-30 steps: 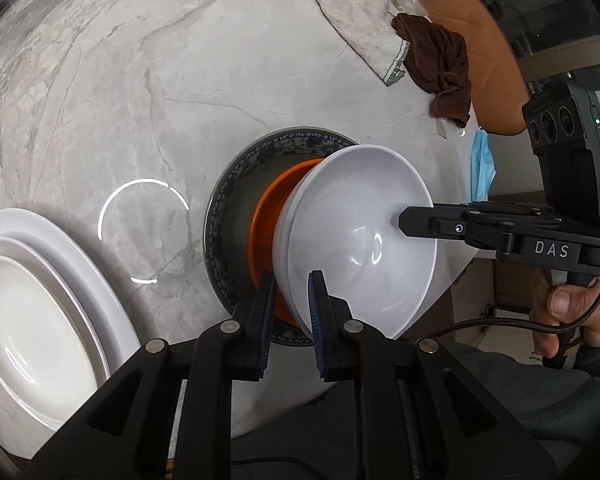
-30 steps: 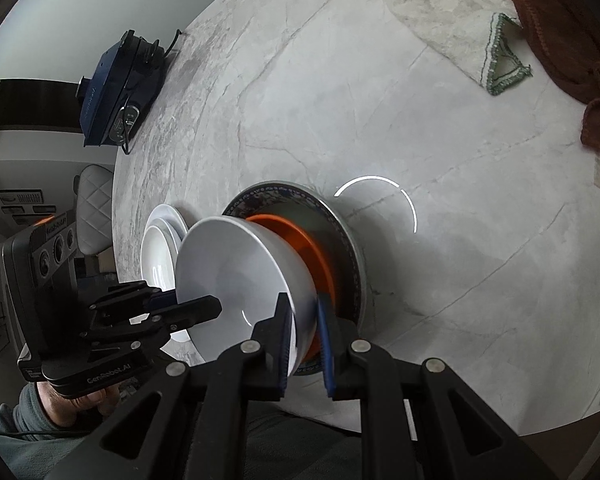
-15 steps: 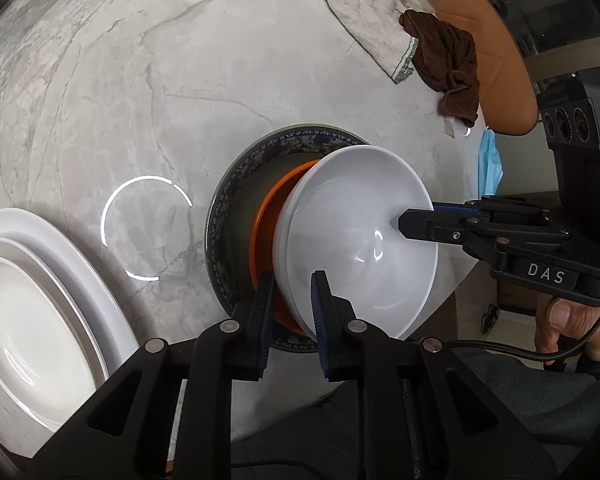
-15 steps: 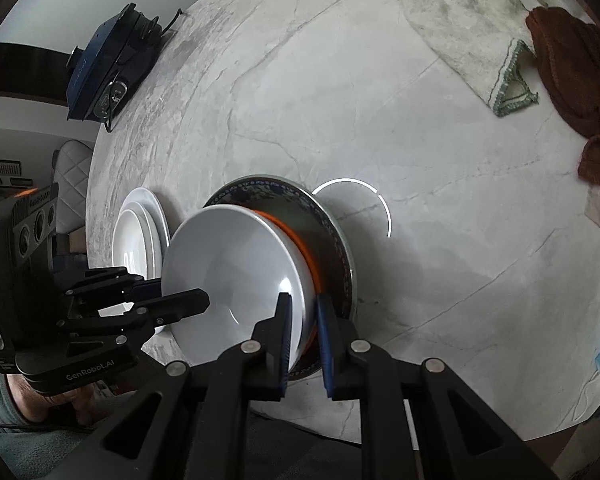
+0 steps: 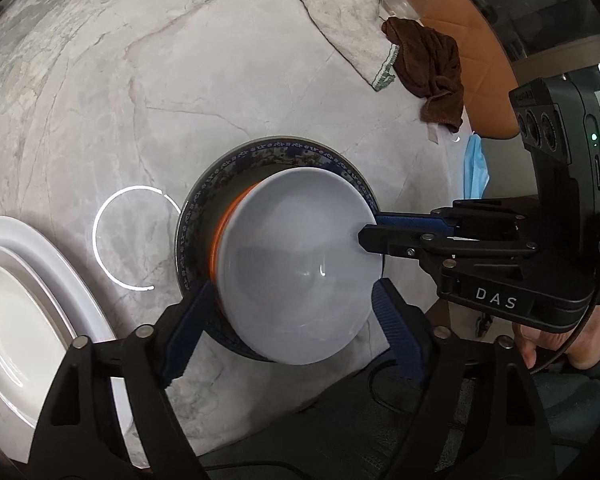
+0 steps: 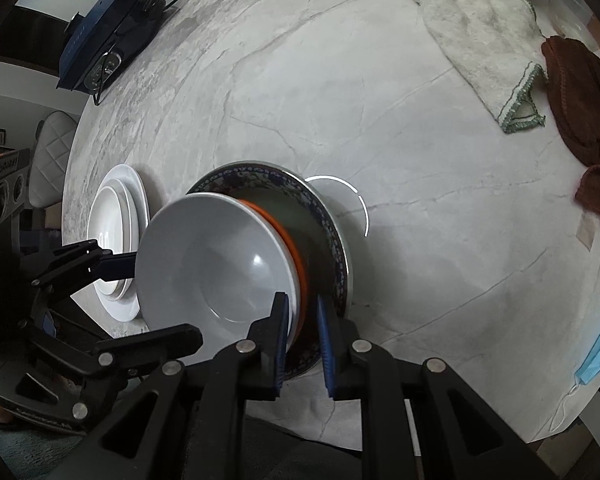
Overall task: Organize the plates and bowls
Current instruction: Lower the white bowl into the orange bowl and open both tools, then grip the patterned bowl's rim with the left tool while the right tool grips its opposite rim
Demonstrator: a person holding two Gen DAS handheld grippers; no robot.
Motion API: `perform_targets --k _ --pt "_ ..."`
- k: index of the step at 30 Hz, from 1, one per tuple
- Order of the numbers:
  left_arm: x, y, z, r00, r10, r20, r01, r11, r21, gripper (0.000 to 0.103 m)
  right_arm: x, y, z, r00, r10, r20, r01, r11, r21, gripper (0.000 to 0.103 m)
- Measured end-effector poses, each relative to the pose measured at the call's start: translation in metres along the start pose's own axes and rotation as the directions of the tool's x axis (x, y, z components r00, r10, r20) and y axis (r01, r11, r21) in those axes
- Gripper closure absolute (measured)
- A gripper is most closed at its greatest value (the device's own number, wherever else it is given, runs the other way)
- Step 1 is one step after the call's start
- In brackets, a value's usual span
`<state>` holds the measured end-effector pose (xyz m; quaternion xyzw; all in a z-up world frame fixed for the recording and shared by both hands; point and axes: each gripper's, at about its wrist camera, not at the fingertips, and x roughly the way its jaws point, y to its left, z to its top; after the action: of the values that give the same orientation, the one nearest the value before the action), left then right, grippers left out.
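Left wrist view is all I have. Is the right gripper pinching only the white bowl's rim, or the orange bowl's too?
Observer: From the right wrist view, the right gripper has one finger inside the white bowl and one outside. Both the white rim and the orange bowl rim sit between them. I can't tell whether the outer pad presses the orange one.
Operator: Anything on the far left of the table that I'm missing?
Observer: Yes, a dark blue device with a cable lies at the far edge of the table, well away from the stack.
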<state>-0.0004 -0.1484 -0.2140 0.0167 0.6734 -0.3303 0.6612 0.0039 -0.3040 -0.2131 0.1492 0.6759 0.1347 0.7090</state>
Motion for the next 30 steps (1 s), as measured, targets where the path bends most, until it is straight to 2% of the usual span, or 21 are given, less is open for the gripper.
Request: perform_targets --k 3,7,9,11,14,15,17,19,22,26,27,29,30 --pt "-0.001 0.006 0.0 1.0 -0.022 0.012 0.023 0.999 -0.049 0.017 -0.001 -0.003 0.001 1.0 0.006 0.002 -0.006 1.0 0.0 0.082" --pt "-0.005 0.006 0.0 0.999 -0.024 0.031 0.026 0.997 -0.067 0.017 -0.003 -0.006 0.002 1.0 0.019 0.004 -0.019 1.0 -0.01 0.081" --pt "-0.011 0.004 0.0 0.999 -0.022 0.05 0.025 0.997 -0.077 0.017 -0.007 -0.009 0.004 0.999 0.031 0.014 -0.03 0.999 -0.011 0.072" --pt "-0.024 0.006 -0.002 0.995 -0.033 0.096 0.043 0.993 -0.107 0.017 -0.016 -0.013 0.006 0.998 0.042 0.038 -0.042 0.999 -0.008 0.049" --pt "-0.048 0.018 -0.011 0.977 -0.026 0.211 0.067 0.98 -0.188 0.017 -0.032 -0.021 0.009 0.991 0.101 0.088 -0.1 0.995 -0.016 0.03" --pt "-0.055 0.022 -0.016 0.969 -0.01 0.249 0.066 0.974 -0.217 0.017 -0.037 -0.024 0.01 0.986 0.127 0.109 -0.126 0.992 -0.023 0.029" --pt "-0.065 0.03 -0.03 0.949 0.027 0.316 0.065 0.959 -0.275 0.017 -0.045 -0.033 0.014 0.971 0.191 0.143 -0.186 0.981 -0.048 0.028" --pt "-0.068 0.038 -0.046 0.935 0.054 0.35 0.07 0.94 -0.333 0.017 -0.048 -0.044 0.019 0.957 0.248 0.148 -0.243 0.969 -0.052 0.028" --pt "-0.066 0.045 -0.068 0.933 0.053 0.356 0.101 0.911 -0.4 0.017 -0.051 -0.06 0.028 0.935 0.321 0.152 -0.32 0.947 -0.035 0.028" --pt "-0.05 0.063 -0.087 0.954 0.057 0.294 0.092 0.878 -0.47 0.019 -0.052 -0.062 0.037 0.94 0.311 0.139 -0.298 0.949 -0.103 0.029" --pt "-0.048 0.067 -0.091 0.953 0.064 0.296 0.089 0.875 -0.475 0.019 -0.052 -0.061 0.038 0.944 0.296 0.143 -0.279 0.952 -0.124 0.03" --pt "-0.048 0.07 -0.098 0.945 0.092 0.315 0.068 0.884 -0.463 0.02 -0.051 -0.059 0.039 0.949 0.281 0.141 -0.263 0.955 -0.133 0.044" --pt "-0.047 0.071 -0.102 0.941 0.097 0.323 0.066 0.886 -0.46 0.02 -0.05 -0.059 0.038 0.953 0.274 0.131 -0.258 0.958 -0.129 0.047"
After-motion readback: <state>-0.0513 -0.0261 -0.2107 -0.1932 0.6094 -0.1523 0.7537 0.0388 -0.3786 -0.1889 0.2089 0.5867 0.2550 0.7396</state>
